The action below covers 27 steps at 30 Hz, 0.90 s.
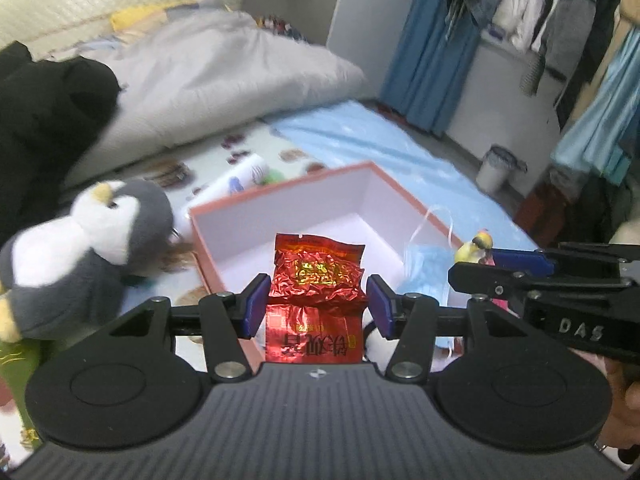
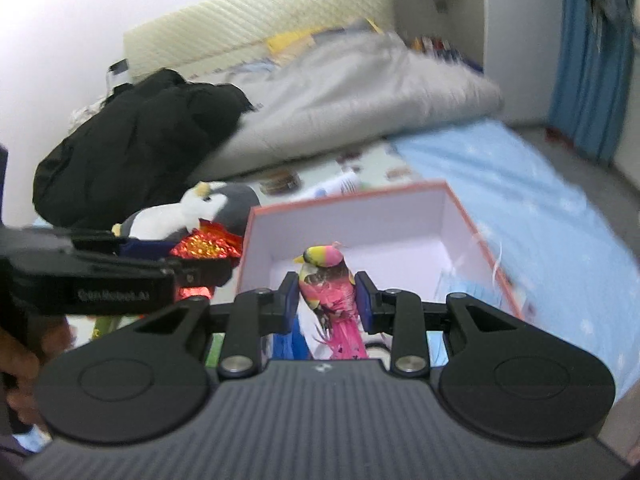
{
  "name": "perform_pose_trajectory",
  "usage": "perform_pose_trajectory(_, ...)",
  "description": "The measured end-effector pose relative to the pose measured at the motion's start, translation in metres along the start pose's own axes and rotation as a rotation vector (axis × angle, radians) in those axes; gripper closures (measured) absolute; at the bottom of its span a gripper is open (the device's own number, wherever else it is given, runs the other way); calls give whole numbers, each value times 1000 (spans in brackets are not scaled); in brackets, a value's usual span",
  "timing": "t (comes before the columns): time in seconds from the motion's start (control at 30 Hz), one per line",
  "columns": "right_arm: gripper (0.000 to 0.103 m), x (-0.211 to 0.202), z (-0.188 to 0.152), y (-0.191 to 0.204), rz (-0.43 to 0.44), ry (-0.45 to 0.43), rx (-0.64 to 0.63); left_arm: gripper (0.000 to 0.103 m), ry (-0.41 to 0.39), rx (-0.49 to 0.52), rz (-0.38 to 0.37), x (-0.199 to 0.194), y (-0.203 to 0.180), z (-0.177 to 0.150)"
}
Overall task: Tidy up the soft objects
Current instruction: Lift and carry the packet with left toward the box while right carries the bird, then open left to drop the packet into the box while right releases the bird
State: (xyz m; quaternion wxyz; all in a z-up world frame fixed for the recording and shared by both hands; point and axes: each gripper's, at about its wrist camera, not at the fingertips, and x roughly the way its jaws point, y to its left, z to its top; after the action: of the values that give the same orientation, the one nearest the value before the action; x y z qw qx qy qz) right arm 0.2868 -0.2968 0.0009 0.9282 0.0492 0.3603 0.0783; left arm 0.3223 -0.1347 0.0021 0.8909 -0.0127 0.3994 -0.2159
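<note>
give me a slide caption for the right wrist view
Right gripper holds a pink toy bird above the open box.
</note>
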Motion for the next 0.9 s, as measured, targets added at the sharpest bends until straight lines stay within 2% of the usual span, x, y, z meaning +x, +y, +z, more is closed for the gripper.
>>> perform_pose_trajectory(0.17,69,24,-11,-22,-15,62,68,44,84,-18,-19,39,-3,-2)
perform_pose_trajectory(0.33,69,52,-25,-38,-23,134,102,44,144,-12,-6,64,-7,-6)
perform_pose_trajectory(0.53,69,70,-42,-50,-33,193,130,44,183,5,8,82,-12,-14)
perform_pose_trajectory(0.63,68,69,-44,-51,-30,192,130,44,186,10,4,82,-11,-19)
perform_pose_trajectory(0.7,66,68,-44,-53,-29,191,132,38,188,3,12,81,-9,-19)
perform_pose_trajectory(0.77,54,68,-43,-56,-33,197,145,33,189,-15,13,77,-4,-17)
perform_pose_trajectory(0.83,49,63,-41,-56,-35,181,148,33,168,-17,14,70,0,-15)
perform_pose_trajectory(0.9,48,55,-38,-55,-40,157,148,33,147,-11,15,59,1,-12)
